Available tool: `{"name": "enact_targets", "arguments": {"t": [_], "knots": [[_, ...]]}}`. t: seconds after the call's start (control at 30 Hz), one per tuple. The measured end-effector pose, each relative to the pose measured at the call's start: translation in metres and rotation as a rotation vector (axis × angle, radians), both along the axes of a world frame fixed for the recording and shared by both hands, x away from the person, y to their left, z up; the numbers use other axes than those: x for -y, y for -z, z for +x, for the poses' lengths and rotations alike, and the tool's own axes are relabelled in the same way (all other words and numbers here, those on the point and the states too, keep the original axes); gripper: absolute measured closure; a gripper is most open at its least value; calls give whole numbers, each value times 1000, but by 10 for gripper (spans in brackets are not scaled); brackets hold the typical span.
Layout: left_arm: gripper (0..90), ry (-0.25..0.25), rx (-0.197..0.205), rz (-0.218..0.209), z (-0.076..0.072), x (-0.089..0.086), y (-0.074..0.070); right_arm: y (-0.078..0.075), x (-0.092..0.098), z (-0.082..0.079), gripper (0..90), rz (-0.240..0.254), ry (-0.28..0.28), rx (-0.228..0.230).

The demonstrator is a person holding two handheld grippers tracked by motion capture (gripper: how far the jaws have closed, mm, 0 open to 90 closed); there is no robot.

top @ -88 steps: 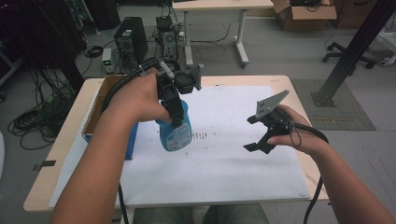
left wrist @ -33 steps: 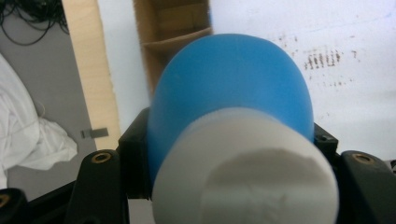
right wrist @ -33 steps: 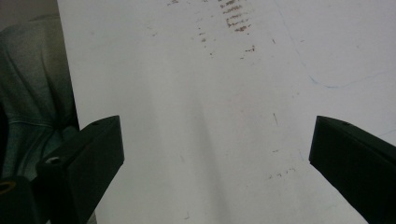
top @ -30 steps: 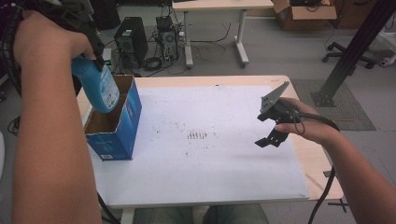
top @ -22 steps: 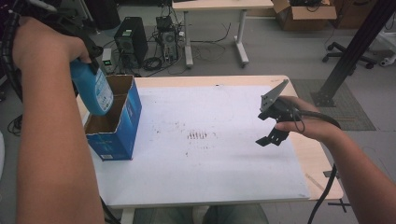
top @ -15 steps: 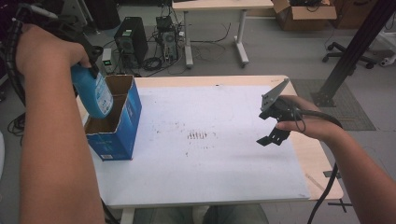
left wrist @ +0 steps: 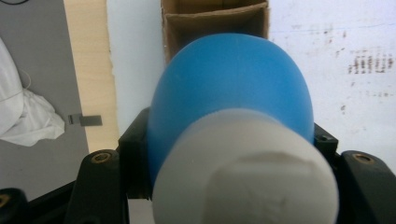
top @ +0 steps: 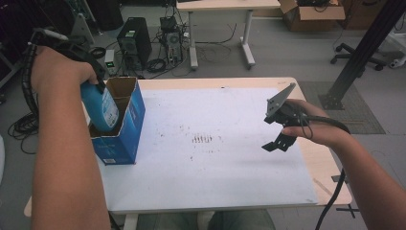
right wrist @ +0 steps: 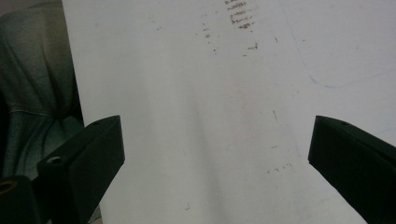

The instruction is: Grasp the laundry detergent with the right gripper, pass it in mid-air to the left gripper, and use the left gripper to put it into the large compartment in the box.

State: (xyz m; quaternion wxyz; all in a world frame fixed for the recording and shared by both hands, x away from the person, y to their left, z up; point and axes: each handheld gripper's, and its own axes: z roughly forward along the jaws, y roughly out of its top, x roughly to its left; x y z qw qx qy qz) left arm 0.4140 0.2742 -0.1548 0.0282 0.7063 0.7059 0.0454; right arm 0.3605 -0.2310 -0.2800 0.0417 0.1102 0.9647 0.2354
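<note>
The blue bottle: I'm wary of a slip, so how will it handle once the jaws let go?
The blue bottle looks smooth and rounded, so probably slippery. The left hand-held gripper holds it near the white cap. Its base is inside the blue box, whose walls should stop tipping.

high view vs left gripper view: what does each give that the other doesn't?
High view alone: the blue cardboard box's outer printed wall, the blue plastic bottle's label, its lower end already inside the box opening, and the right gripper held open above the white sheet's right part.

Left gripper view alone: the bottle's white cap close up, black jaws pressed on both sides of the bottle, and a cardboard divider inside the box.

Both: the bottle, the box, the stained white table sheet.
</note>
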Motion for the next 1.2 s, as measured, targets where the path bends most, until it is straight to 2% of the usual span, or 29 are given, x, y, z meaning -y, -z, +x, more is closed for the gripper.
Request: {"name": "enact_targets", "arguments": {"t": [0.23,0.83,1.2], "knots": [[380,-2,-24,-16,1,-3,21,0,-4,-3,37,-21,-13,-1],[381,10,-62,-26,6,0,63,0,-2,-9,37,-27,-20,0],[380,5,-65,-9,10,1,85,0,-3,-7,38,-61,-21,-21]]}}
